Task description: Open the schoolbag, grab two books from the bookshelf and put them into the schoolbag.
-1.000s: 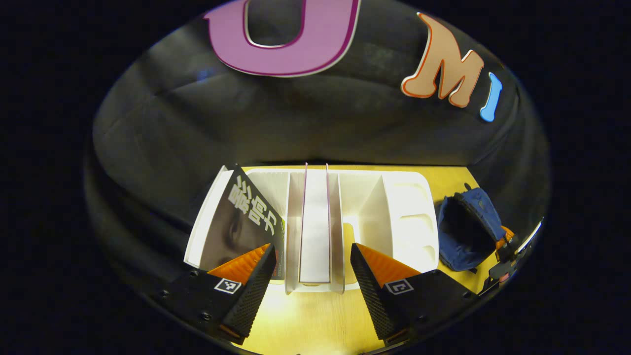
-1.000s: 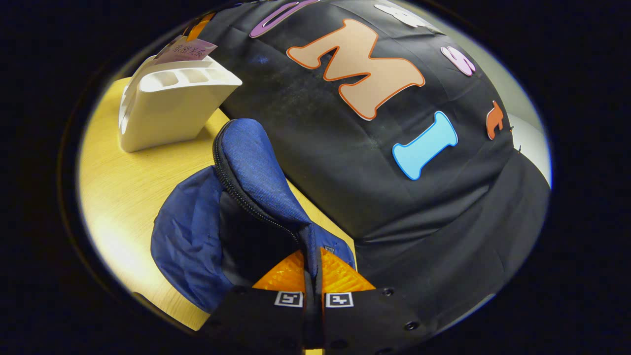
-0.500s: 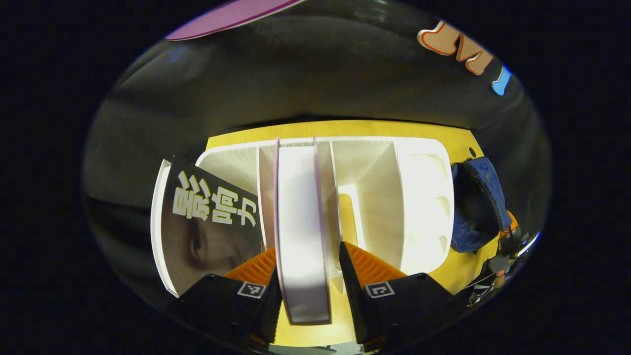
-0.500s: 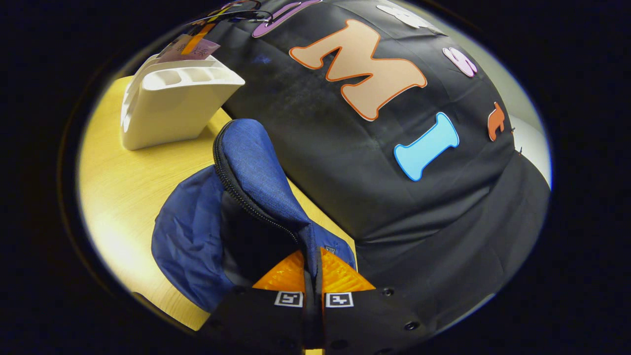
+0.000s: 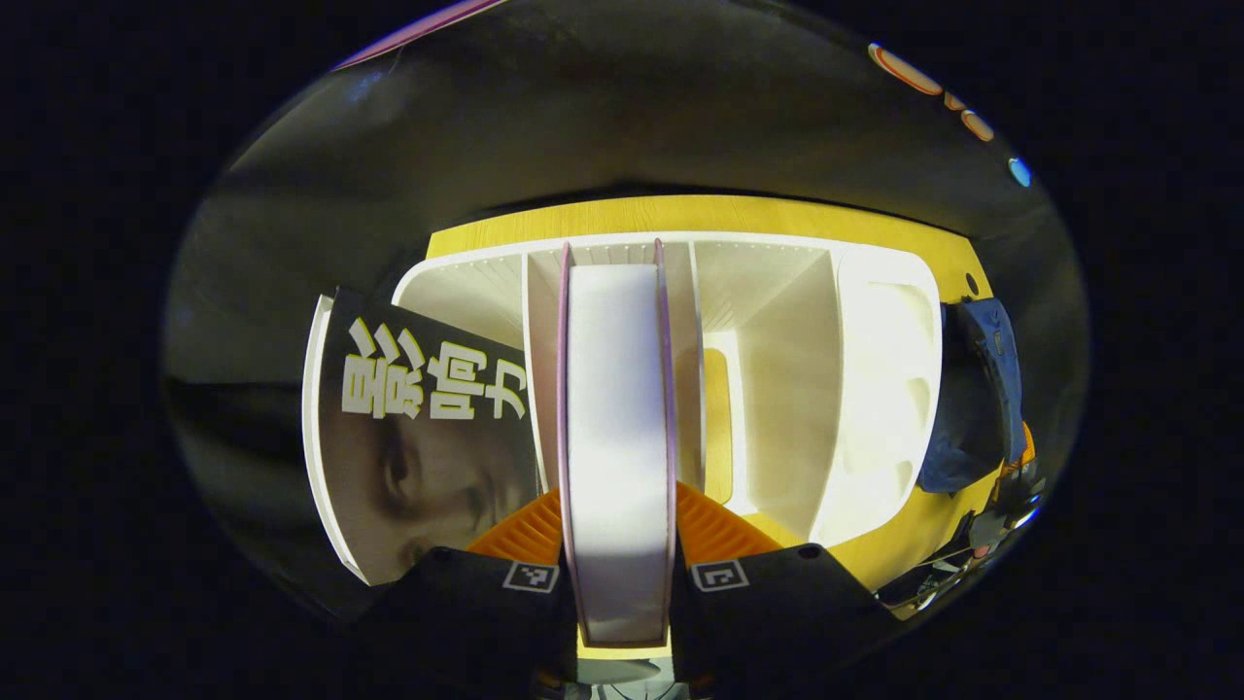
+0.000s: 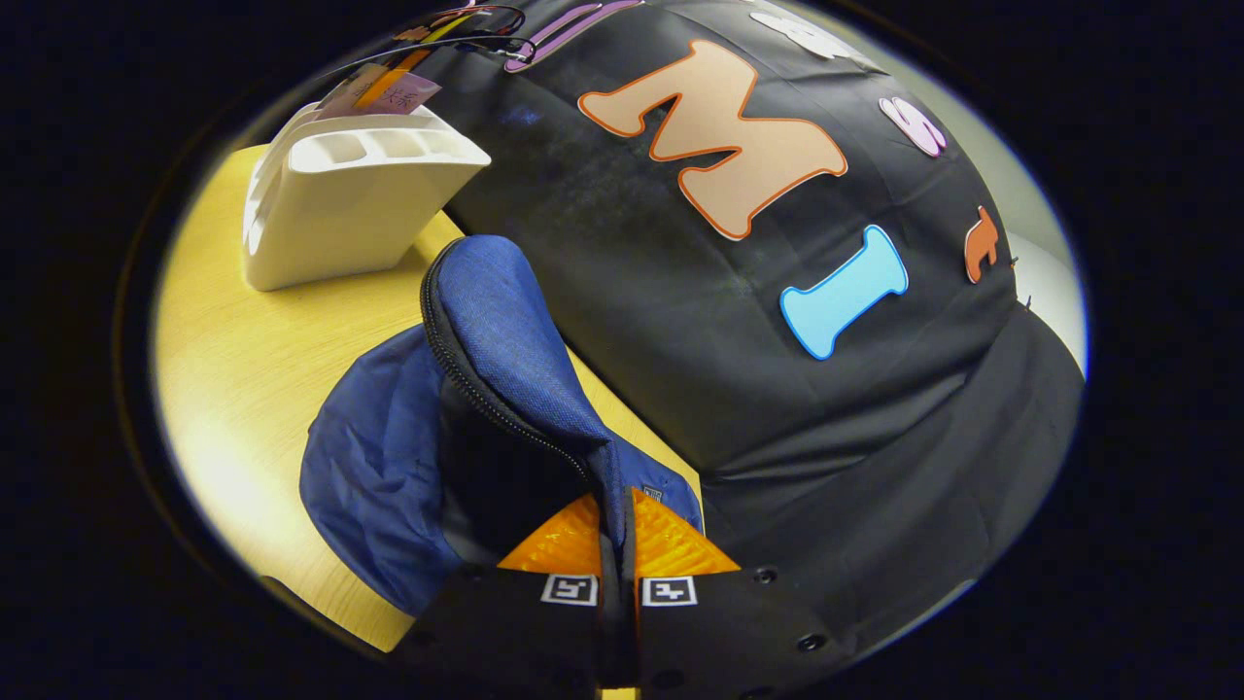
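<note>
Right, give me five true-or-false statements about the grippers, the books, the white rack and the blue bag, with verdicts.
1. The left gripper straddles the upright pink-edged book. True.
2. The right gripper is open above bare table. False: it pinches the blue fabric schoolbag's zipped flap.
3. The schoolbag is zipped shut. False: it gapes open.
4. The dark-covered book leans at the white plastic bookshelf's end. True.
5. The bookshelf lies inside the schoolbag. False: it stands beside it.

Both grippers, left gripper [image 5: 619, 530] and right gripper [image 6: 618, 544], have black screwed bodies bearing square markers
</note>
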